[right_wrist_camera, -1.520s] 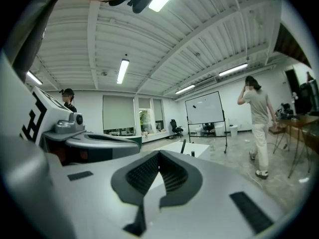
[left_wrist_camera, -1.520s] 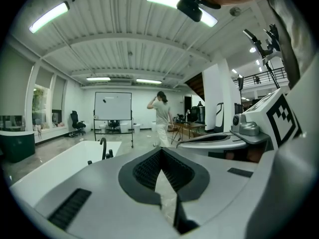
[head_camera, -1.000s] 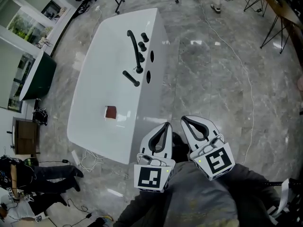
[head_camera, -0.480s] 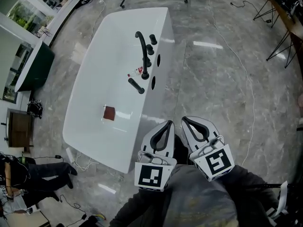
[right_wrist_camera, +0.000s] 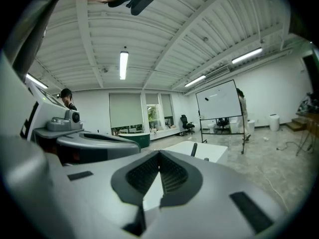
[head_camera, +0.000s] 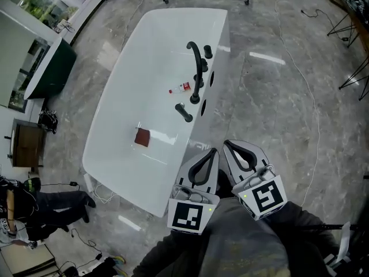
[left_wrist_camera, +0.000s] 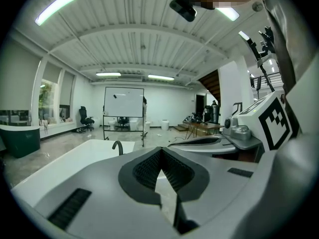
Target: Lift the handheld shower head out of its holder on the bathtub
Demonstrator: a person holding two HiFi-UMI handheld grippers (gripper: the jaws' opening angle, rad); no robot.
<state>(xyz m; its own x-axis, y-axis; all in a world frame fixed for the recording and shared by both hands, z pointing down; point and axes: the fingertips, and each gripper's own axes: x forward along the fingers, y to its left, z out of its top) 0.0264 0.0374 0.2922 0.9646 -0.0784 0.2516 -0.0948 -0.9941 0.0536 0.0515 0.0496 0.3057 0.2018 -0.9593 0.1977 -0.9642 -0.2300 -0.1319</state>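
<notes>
The white bathtub (head_camera: 124, 114) stands ahead and to the left on the marble floor. On its right rim a black arched faucet (head_camera: 196, 68) rises, with black knobs (head_camera: 207, 52) behind it. The black handheld shower head (head_camera: 184, 112) sits at the rim, nearer to me than the faucet. My left gripper (head_camera: 212, 152) and right gripper (head_camera: 228, 145) are side by side close to my body, short of the tub's near corner. Both are shut with nothing between the jaws. The left gripper view shows its closed jaws (left_wrist_camera: 160, 150) with the faucet (left_wrist_camera: 117, 146) far off; the right gripper view shows its closed jaws (right_wrist_camera: 159, 153) likewise.
Inside the tub lie a small bottle (head_camera: 180, 89) and a brown square (head_camera: 142, 137). A dark green tub (head_camera: 49, 77) stands at the far left. A cable (head_camera: 305, 91) trails over the floor on the right. A person (head_camera: 40, 209) is low at the left.
The bathtub has drawn nearer and shifted right in the head view, and the small bottle inside it has come into sight. Both grippers stay shut and side by side.
</notes>
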